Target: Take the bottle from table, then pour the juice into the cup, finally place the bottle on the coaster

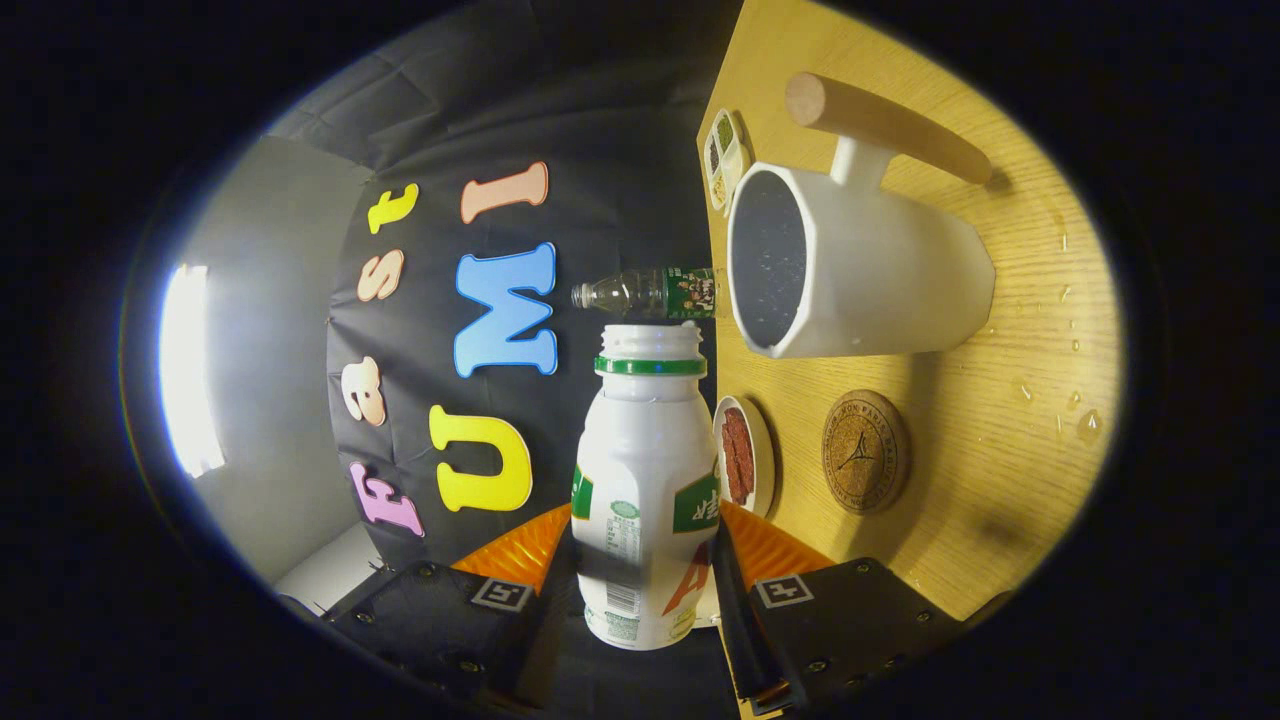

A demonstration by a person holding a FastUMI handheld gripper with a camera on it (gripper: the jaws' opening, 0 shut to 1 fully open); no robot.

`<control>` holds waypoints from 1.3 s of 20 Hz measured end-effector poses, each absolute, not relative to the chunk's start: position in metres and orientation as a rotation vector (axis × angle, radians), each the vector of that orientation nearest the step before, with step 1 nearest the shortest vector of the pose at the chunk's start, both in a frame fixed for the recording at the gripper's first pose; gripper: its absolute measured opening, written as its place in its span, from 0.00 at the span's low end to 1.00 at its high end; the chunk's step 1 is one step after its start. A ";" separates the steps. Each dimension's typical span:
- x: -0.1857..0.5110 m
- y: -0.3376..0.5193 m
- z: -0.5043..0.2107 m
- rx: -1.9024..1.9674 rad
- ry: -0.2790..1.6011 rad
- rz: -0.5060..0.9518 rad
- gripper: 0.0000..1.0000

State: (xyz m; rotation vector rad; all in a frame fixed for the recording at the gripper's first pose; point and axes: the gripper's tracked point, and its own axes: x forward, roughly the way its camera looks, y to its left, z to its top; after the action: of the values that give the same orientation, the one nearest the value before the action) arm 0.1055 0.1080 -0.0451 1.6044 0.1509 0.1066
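My gripper (645,560) is shut on a white juice bottle (645,480) with a green neck ring, the orange fingers (515,550) pressing on both of its sides. The bottle has no cap and is tipped on its side, roughly level with the wooden table (1000,500). Its open mouth sits just short of the rim of the white cup (870,270), slightly higher than it. The cup stands upright, has a wooden handle (890,125) and a dark inside. No stream of juice is visible. A round cork coaster (866,452) lies bare on the table beside the cup.
A small white dish (742,455) with something red in it lies next to the coaster, close to the bottle's body. A clear plastic bottle (650,292) with a green label stands behind the cup, with a small compartment tray (725,160) beyond. A few drops (1085,422) wet the table.
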 end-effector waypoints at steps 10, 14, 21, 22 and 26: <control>0.105 0.110 -0.040 1.626 0.144 0.113 0.66; 0.106 0.111 -0.038 1.634 0.137 0.118 0.66; 0.107 0.111 -0.036 1.652 0.130 0.119 0.66; 0.107 0.111 -0.035 1.654 0.129 0.119 0.66; 0.108 0.111 -0.033 1.667 0.122 0.121 0.66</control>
State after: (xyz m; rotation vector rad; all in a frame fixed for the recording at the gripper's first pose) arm 0.1079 0.1109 -0.0331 1.6666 0.1223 0.1212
